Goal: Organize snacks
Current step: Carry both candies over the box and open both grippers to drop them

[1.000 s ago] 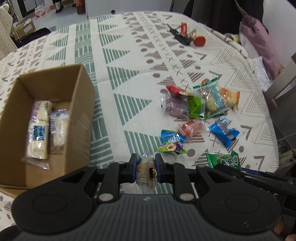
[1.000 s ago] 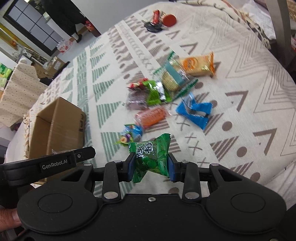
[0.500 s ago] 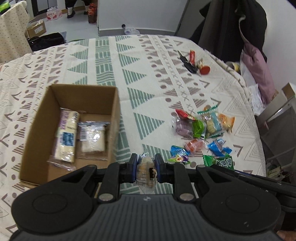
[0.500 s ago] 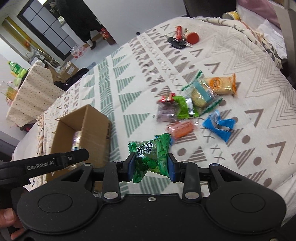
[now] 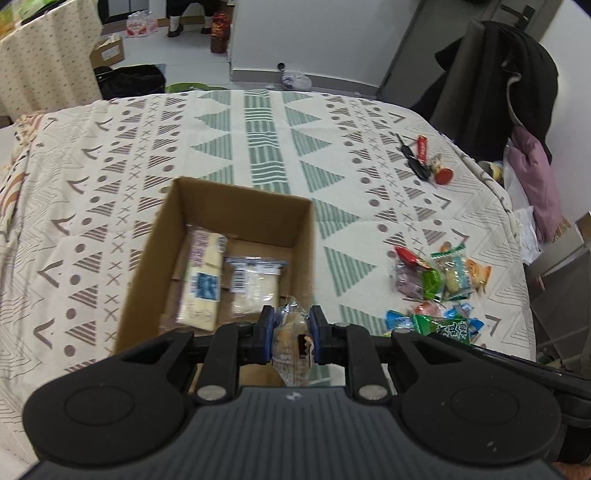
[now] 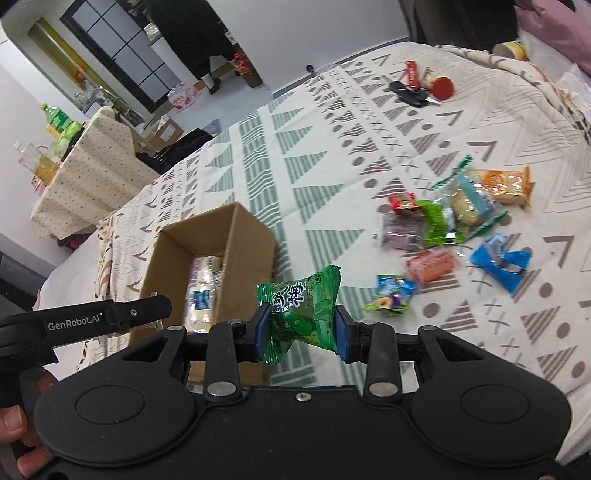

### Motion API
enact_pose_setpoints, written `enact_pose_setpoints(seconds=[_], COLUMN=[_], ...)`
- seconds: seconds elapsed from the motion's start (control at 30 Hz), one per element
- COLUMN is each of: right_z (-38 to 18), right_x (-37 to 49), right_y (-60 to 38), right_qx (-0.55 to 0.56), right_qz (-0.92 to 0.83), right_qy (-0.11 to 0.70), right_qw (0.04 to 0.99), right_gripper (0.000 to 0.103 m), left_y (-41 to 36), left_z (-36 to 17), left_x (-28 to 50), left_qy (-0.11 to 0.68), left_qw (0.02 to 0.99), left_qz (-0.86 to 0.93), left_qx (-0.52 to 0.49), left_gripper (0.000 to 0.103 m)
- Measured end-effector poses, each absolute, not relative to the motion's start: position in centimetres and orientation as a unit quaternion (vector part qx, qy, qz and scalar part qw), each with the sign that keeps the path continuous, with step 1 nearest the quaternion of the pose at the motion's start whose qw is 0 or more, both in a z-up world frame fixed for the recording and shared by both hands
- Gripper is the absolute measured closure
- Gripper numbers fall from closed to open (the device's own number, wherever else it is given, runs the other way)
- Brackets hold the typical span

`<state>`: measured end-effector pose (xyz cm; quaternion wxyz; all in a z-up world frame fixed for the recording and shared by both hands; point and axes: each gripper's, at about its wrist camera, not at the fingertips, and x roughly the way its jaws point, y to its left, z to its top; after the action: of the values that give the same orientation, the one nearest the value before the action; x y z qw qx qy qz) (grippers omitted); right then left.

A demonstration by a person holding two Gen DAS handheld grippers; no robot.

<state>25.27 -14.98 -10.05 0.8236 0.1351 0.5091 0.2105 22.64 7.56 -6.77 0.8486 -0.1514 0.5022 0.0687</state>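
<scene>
An open cardboard box (image 5: 236, 206) (image 6: 251, 240) sits on the patterned tablecloth with two pale wrapped snacks (image 5: 203, 280) lying inside. My left gripper (image 5: 291, 334) is shut on a clear-wrapped biscuit snack (image 5: 291, 343), held above the box's near right corner. My right gripper (image 6: 301, 336) is shut on a green candy packet (image 6: 301, 310), raised to the right of the box. A cluster of loose snacks (image 5: 436, 280) (image 6: 443, 221) lies on the cloth further right, including a blue wrapper (image 6: 498, 262) and an orange packet (image 6: 506, 184).
Keys with a red tag (image 5: 424, 158) (image 6: 417, 86) lie at the far right of the table. A chair draped with dark and pink clothes (image 5: 517, 110) stands beyond the table's right edge. A hand (image 6: 14, 435) holds the left gripper's handle. A person stands in the background (image 6: 199, 33).
Both grippers rose and swung left towards the box, each keeping its snack. The box now lies directly ahead of the left gripper.
</scene>
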Motion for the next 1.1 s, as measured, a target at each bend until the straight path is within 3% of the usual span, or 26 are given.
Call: enact_pose_setpoints(seconds=[0.4, 0.7, 0.83, 0.97, 1.1], right_z=[-9.9, -9.5, -9.4, -9.4, -9.3], right_x=[25.2, 25.0, 25.0, 25.0, 24.9], right_y=[-10.1, -6.9, -5.9, -5.3, -5.7], right_qx=[0.114, 0.107, 0.118, 0.123, 0.122], right_qz=[0.235, 0.256, 0.270, 0.275, 0.271], right_qy=[0.516, 0.517, 0.518, 0.525, 0.524], right_qw=[0.816, 0.810, 0.803, 0.796, 0.798], right_gripper=[0.068, 0.068, 0.067, 0.057, 0.055], left_y=[12.2, 14.6, 15.2, 15.9, 15.9], left_z=[-8.4, -8.7, -8.5, -8.5, -8.4], left_x=[21.8, 21.2, 20.8, 20.5, 20.4], left_qy=[0.521, 0.530, 0.529, 0.528, 0.528], left_qw=[0.832, 0.823, 0.823, 0.821, 0.820], left_qz=[0.095, 0.118, 0.120, 0.131, 0.137], left_qx=[-0.166, -0.166, -0.168, -0.175, -0.174], left_gripper=[0.083, 0.074, 0.053, 0.036, 0.031])
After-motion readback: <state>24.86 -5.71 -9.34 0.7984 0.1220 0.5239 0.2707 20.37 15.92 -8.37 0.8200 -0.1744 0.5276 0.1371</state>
